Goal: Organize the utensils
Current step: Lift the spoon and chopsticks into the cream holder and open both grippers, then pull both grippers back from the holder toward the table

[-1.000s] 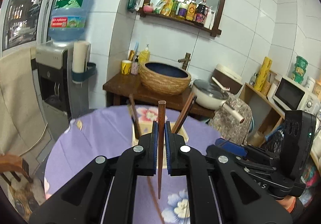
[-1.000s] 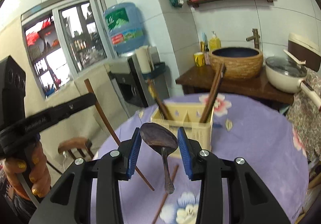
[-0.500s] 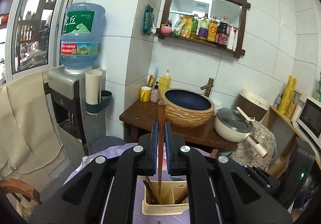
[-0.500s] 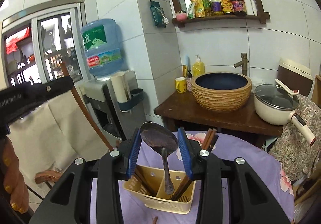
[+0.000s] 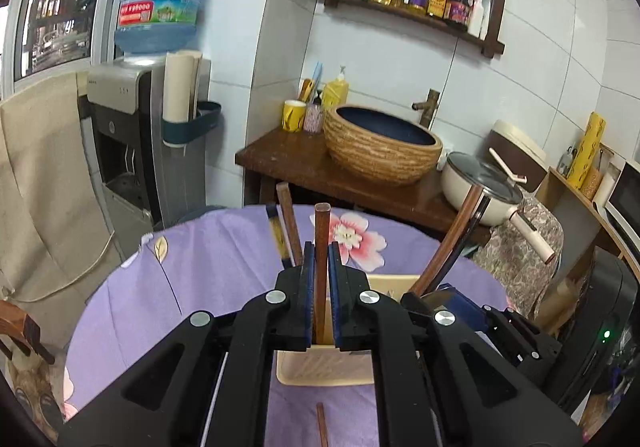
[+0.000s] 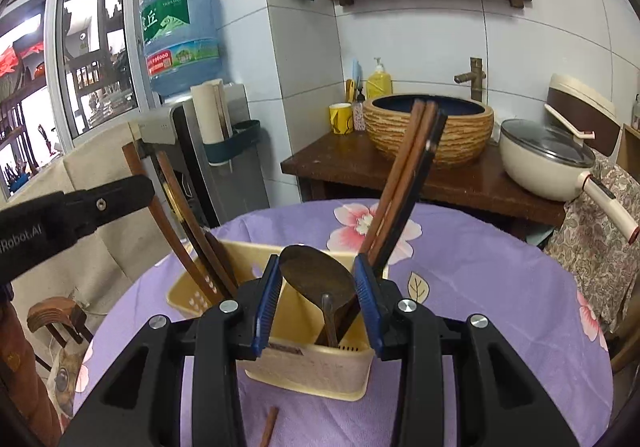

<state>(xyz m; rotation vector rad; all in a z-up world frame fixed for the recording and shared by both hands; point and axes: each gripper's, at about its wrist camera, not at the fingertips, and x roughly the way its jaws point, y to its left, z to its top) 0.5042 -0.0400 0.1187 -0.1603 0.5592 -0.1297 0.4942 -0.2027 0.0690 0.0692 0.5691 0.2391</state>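
Observation:
A cream utensil caddy (image 6: 304, 367) (image 5: 324, 367) stands on the purple floral tablecloth, with brown chopsticks leaning in its left (image 6: 192, 231) and right (image 6: 404, 183) compartments. My left gripper (image 5: 318, 287) is shut on an upright brown chopstick (image 5: 321, 239), whose lower end reaches into the caddy. My right gripper (image 6: 316, 283) is shut on a dark metal spoon (image 6: 316, 275), bowl up, its handle down inside the caddy's right compartment. The left gripper's body shows in the right wrist view (image 6: 76, 207).
A loose chopstick (image 6: 269, 427) (image 5: 321, 423) lies on the cloth (image 6: 480, 307) in front of the caddy. Behind the table are a wooden stand with a woven basin (image 6: 428, 127), a white pot (image 6: 548, 163) and a water dispenser (image 5: 148, 135).
Both grippers have come down over the caddy. The chopstick's tip and the spoon's handle now reach into the caddy; half a second ago they hung above it.

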